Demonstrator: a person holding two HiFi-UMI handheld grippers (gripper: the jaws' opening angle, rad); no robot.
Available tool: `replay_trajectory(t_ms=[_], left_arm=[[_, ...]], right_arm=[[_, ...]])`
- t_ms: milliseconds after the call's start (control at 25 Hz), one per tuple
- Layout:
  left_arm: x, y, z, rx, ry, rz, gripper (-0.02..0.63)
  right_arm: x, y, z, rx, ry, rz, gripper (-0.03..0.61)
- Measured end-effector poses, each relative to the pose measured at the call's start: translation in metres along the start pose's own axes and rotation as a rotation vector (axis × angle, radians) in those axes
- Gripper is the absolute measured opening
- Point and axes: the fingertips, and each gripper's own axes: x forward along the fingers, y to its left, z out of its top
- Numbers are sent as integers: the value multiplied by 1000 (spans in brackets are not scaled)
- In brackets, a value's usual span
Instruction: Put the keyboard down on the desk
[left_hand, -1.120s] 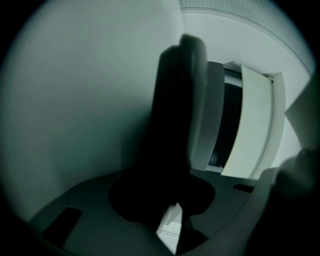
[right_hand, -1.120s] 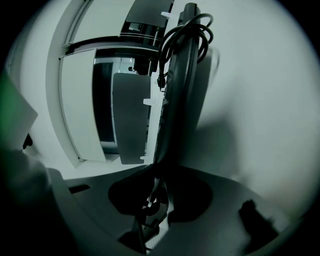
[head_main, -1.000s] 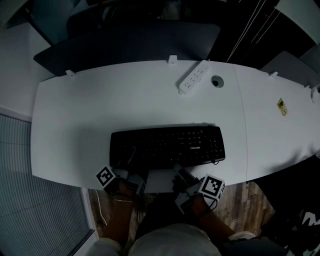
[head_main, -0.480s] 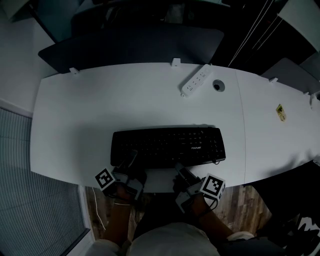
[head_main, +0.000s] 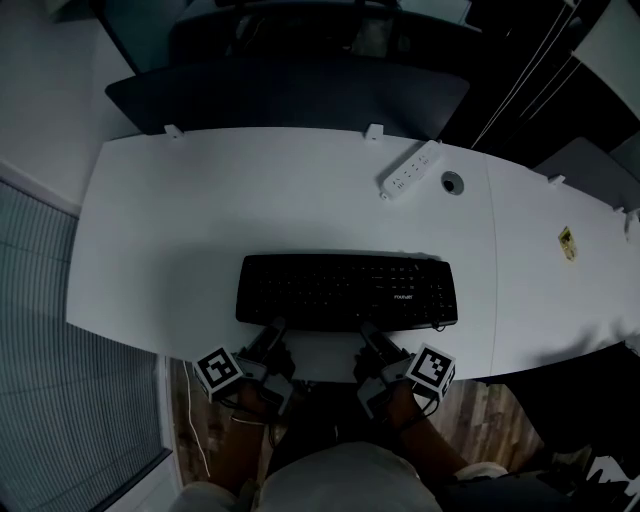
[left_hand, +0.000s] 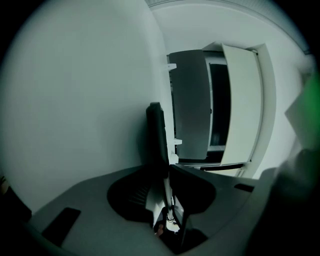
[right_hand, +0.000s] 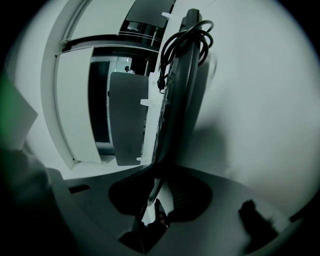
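since a second ago the left gripper (head_main: 273, 328) has backed off the near left edge of the keyboard (head_main: 347, 290). its jaws have just been opening. they now stand wide, with that edge at their tips and nothing pressed between them. just right of it along the same near edge, the right gripper (head_main: 368, 332) has kept its place, its jaws narrow and closed on the keyboard's rim.

the keyboard lies flat on the white desk (head_main: 200, 220), close to the front edge, so it seems already set down. one side is let go, probably because the desk now carries the weight. the other side's pinch likely only steadies it until that gripper releases too.

the keyboard's cable (right_hand: 187, 37) sits coiled at its right end. well beyond the keyboard, to the far right, lie a white power strip (head_main: 411, 168) and a round cable hole (head_main: 452, 182). a yellow sticker (head_main: 567, 243) sits well off to the right.

counted: one keyboard, two grippers, one cable, one power strip, one hole, one sticker.
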Motion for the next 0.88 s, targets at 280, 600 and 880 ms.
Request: replay_trajectory(t_ms=[280,600,880], left_arm=[[-26,7,-4,123,10,58,118],[-34,9,-2,150,17,60,109],[-35,9,0,168,29,64,107]], right_arm=[[1,-6,-5,2,-5,-43,91],[5,-12,-4,-5,-17,-74,91],[6,-27,-6,19,-17,-160,91]])
